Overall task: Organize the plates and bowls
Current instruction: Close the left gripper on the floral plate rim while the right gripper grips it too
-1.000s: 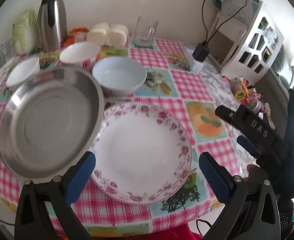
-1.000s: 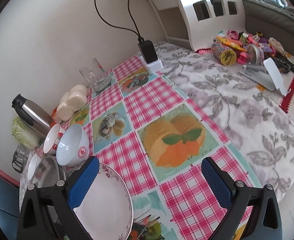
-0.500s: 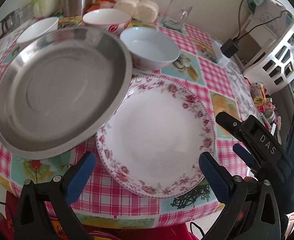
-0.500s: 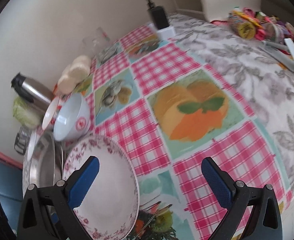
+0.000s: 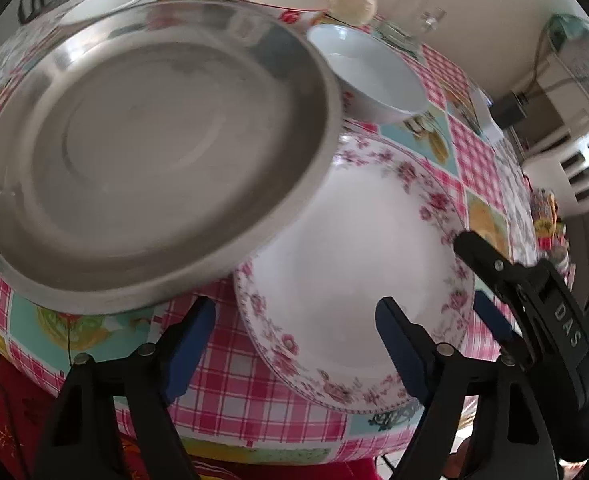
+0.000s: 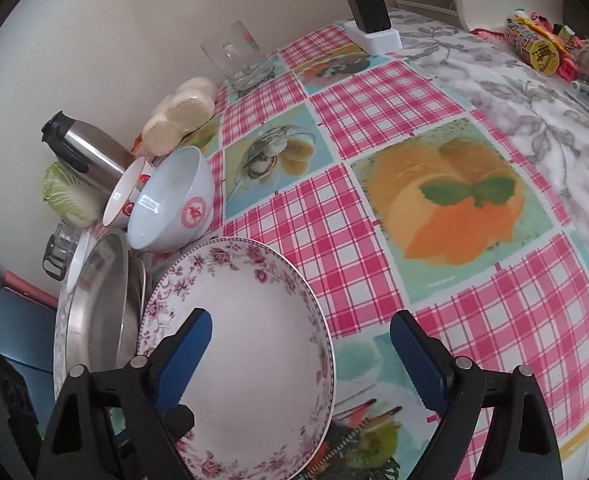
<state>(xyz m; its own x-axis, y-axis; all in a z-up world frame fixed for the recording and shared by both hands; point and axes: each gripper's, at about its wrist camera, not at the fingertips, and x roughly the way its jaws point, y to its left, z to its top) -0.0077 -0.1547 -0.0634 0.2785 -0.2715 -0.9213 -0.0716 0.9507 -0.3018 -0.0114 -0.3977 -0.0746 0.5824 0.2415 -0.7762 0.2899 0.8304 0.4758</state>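
My left gripper (image 5: 294, 326) and right gripper (image 6: 300, 344), jaws apart and just narrowing, nothing clamped, both straddle the near rim of the floral plate (image 5: 358, 264) at lower centre. The empty steel pan (image 5: 150, 148) overlaps its upper-left edge; empty bowls (image 5: 368, 74) lie beyond on the worktop (image 6: 374, 248).

The left claw (image 5: 294, 340) and the right claw (image 6: 300, 354) are both pointing steeply downward, their blue-padded jaws having just been closing a little but gaping wide, with nothing gripped between the pads.
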